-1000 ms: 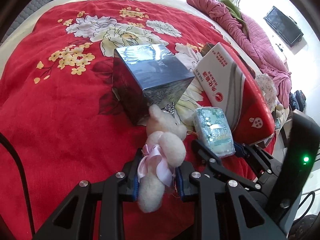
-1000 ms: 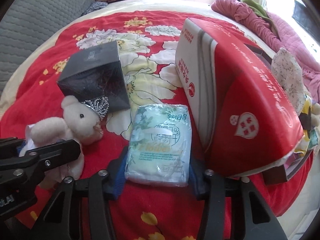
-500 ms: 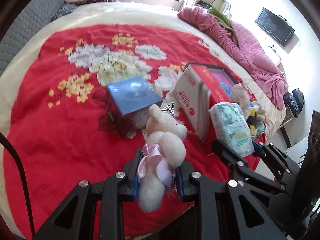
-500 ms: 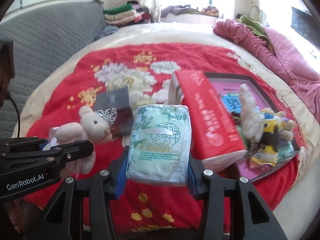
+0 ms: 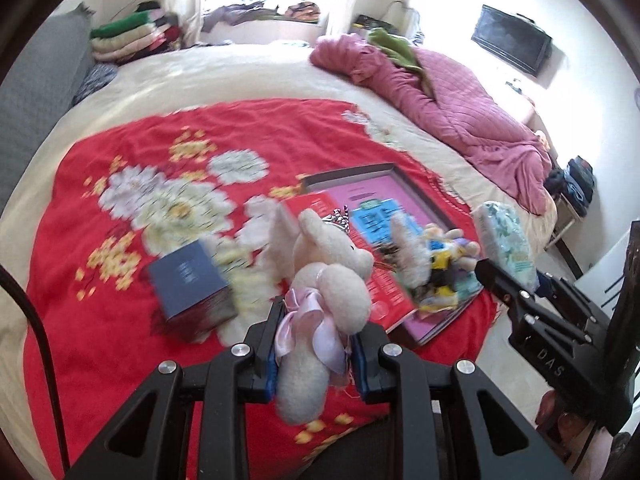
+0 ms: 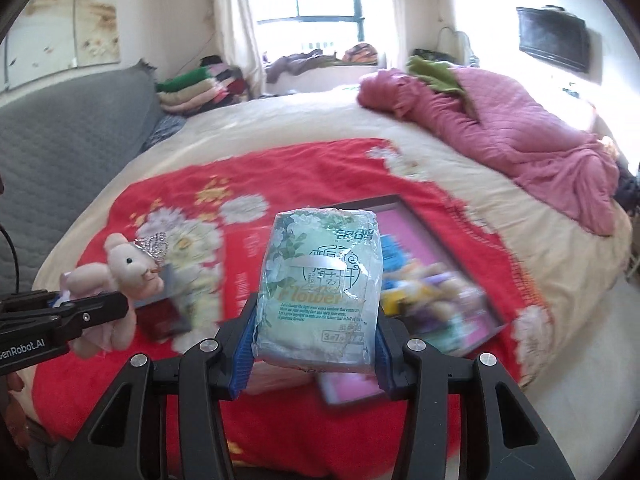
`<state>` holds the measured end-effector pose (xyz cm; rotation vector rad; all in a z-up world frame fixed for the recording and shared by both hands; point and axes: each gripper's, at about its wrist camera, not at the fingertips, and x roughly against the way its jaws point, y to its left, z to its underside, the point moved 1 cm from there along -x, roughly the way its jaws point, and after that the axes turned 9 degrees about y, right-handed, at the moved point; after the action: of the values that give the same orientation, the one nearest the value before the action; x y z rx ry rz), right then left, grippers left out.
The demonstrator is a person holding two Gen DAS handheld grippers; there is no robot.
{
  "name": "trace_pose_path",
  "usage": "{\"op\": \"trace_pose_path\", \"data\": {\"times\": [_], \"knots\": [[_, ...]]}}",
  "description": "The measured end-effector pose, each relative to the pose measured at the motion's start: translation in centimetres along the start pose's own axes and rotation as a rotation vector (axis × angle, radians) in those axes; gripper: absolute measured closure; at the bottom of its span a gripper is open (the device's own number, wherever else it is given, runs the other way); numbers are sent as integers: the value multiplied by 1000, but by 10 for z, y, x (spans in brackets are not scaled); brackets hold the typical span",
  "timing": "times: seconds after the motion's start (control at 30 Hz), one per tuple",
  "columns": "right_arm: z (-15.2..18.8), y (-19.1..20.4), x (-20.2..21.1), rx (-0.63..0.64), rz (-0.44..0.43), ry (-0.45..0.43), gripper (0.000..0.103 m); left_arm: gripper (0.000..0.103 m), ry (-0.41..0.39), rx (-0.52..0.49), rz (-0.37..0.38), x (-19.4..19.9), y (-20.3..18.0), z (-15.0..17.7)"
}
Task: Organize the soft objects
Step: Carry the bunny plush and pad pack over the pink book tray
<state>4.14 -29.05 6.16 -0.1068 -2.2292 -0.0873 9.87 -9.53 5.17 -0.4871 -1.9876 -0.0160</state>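
Left wrist: left gripper [image 5: 316, 350] clamps teddy [image 5: 328, 280]; right gripper [image 6: 314, 350] clamps tissue pack [image 6: 318, 288].

Cream plush bear [image 5: 328, 280], crowned and wearing a pink ribbon, is raised above the red blanket [image 5: 120, 320], upright. Plastic-wrapped tissue pack [image 6: 318, 288], floral print, is also raised, standing on end.

The bed [image 5: 248, 68] carries a red floral blanket [image 5: 100, 320]; on it lie a dark box [image 5: 188, 280] and an open tray [image 5: 380, 184], and a pink quilt [image 5: 460, 112] is heaped along the bed's far edge.
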Motion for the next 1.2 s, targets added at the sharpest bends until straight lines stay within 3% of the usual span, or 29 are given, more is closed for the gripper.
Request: {"op": "trace_pose_path", "data": {"times": [0.33, 0.53, 0.87, 1.2], "knots": [[-18, -89, 17, -36, 47, -70, 53, 75, 26, -116, 26, -37, -81, -38], [-18, -126, 5, -76, 72, -53, 53, 75, 83, -158, 33, -78, -115, -50], [-16, -148, -37, -58, 100, 25, 53, 75, 162, -160, -15, -134, -123, -54], [-16, -155, -93, -26, 131, 123, 53, 75, 177, -143, -12, -156, -114, -62]]}}
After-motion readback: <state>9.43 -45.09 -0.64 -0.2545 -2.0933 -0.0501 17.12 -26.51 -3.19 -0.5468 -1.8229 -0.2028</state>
